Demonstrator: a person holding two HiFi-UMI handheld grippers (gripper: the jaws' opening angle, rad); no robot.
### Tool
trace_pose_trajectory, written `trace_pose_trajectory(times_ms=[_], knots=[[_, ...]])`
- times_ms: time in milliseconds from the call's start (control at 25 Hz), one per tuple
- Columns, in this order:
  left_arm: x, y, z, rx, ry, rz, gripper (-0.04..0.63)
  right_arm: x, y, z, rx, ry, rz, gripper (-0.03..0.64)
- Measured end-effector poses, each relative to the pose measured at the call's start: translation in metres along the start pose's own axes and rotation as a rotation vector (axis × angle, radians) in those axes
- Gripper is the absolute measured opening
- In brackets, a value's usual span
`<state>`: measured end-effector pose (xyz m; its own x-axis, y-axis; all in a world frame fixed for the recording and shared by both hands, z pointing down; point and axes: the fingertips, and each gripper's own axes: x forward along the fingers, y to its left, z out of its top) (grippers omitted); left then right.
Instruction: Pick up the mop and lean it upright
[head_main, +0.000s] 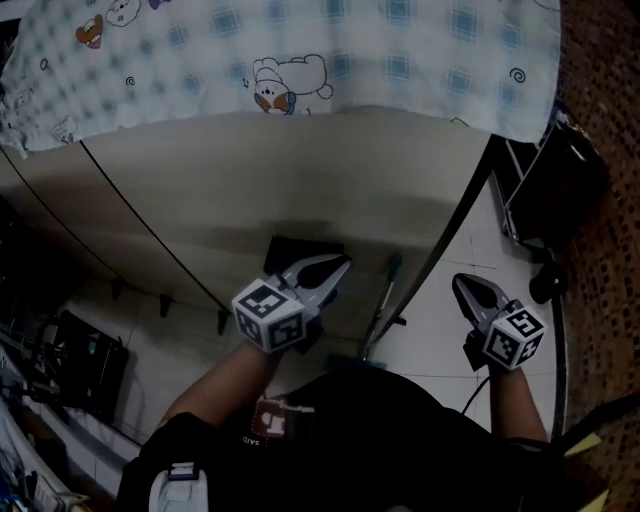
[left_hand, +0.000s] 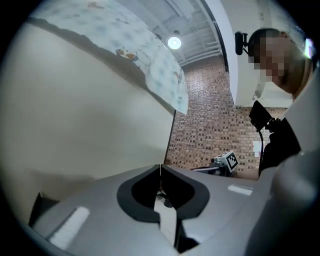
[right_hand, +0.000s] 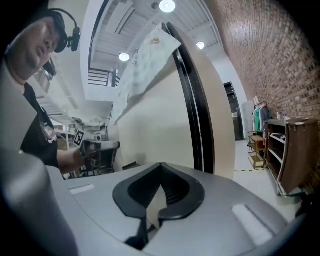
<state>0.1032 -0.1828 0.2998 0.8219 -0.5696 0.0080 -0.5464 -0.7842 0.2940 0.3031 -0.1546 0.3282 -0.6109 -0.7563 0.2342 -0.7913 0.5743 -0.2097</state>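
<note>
In the head view a slim teal mop pole (head_main: 382, 305) stands by the beige wall (head_main: 300, 170), between my two grippers and touched by neither. Its near end is hidden behind the person's dark top. A dark flat shape (head_main: 295, 247) lies at the wall's foot next to the left gripper; I cannot tell whether it is the mop's head. My left gripper (head_main: 343, 264) (left_hand: 160, 167) is shut with nothing in it, left of the pole. My right gripper (head_main: 459, 281) (right_hand: 161, 165) is shut and empty too, right of the pole over the pale floor.
A checked cloth with cartoon prints (head_main: 300, 50) hangs over the top of the wall. Black frame strips (head_main: 455, 235) edge the wall panel. A dark rack (head_main: 550, 190) stands at the right, dark clutter (head_main: 80, 360) at the left. Shelving (right_hand: 290, 150) stands along a brick wall.
</note>
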Motion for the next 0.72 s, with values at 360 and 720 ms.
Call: trace_pose_trajectory(times_ms=[360,720], knots=[[-0.022,-0.012,0.033,0.023,-0.037,-0.016,0.006,-0.015,0.028,0.041,-0.021,-0.057,0.039,0.012],[-0.023,-0.014,0.034,0.006,-0.037,-0.029,0.006,-0.007,0.033,0.032,-0.065,-0.018,0.043,0.012]])
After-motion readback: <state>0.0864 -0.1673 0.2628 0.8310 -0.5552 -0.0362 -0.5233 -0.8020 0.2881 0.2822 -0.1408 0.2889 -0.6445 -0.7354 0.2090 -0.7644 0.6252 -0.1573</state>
